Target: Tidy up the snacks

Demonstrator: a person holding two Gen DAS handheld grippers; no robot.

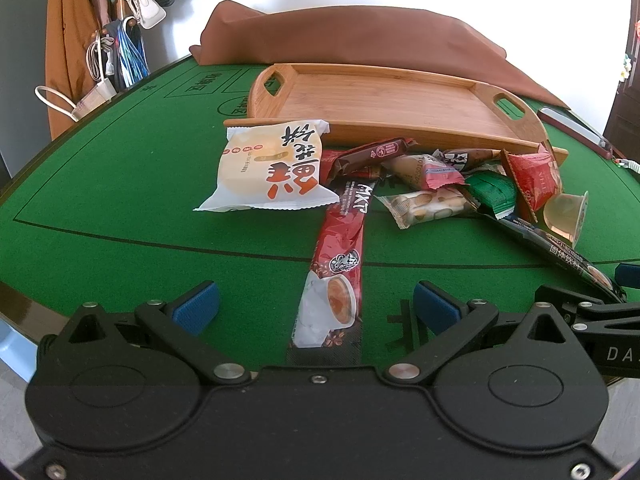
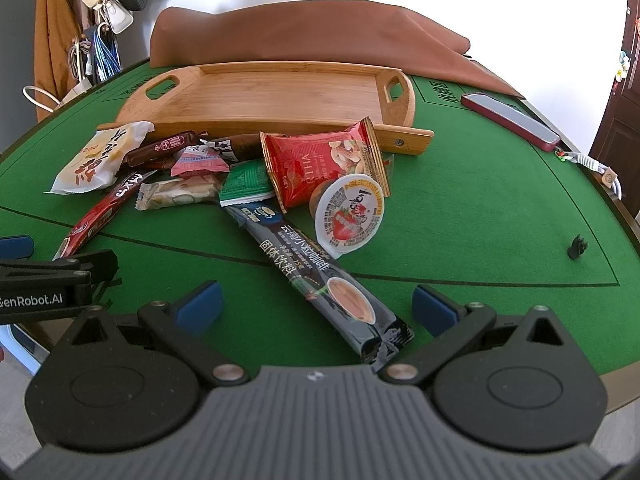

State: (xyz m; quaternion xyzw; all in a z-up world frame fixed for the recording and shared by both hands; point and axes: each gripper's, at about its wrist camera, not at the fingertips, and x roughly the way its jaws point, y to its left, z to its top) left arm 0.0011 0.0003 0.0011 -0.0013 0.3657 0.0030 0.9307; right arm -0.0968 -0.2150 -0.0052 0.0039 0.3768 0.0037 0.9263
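Your left gripper [image 1: 316, 306] hovered low over the green felt table [image 1: 120, 200], its blue-padded fingers spread wide apart and gripping nothing. The near end of a red coffee stick packet [image 1: 336, 272] lay on the felt between them, touching neither pad. Your right gripper [image 2: 316, 306] was open just as wide, also empty, with the near end of a dark coffee stick packet [image 2: 320, 280] lying between its fingers. The two grippers sat side by side, each one's edge showing in the other's view.

Beyond the fingers, the snacks lay in a loose pile on the felt, just in front of a wooden tray [image 1: 384, 100]. At the pile's left was a white pastry packet with red characters [image 1: 272, 168], its far end leaning against the tray's front rim. Next to it lay a brown wrapped bar [image 1: 372, 152], a pink-ended candy [image 1: 432, 170], a clear packet of pale biscuits [image 1: 424, 206] and a green sachet [image 1: 494, 192]. At the right, a red nut packet [image 2: 324, 164] stood tilted against the tray's front rim, and a jelly cup with a strawberry lid [image 2: 348, 212] lay on its side in front of it, touching it.

The tray had a handle cut-out at each end and held nothing. A brown cloth [image 2: 304, 36] was heaped behind it. A phone in a dark red case [image 2: 512, 120] lay well to the right.
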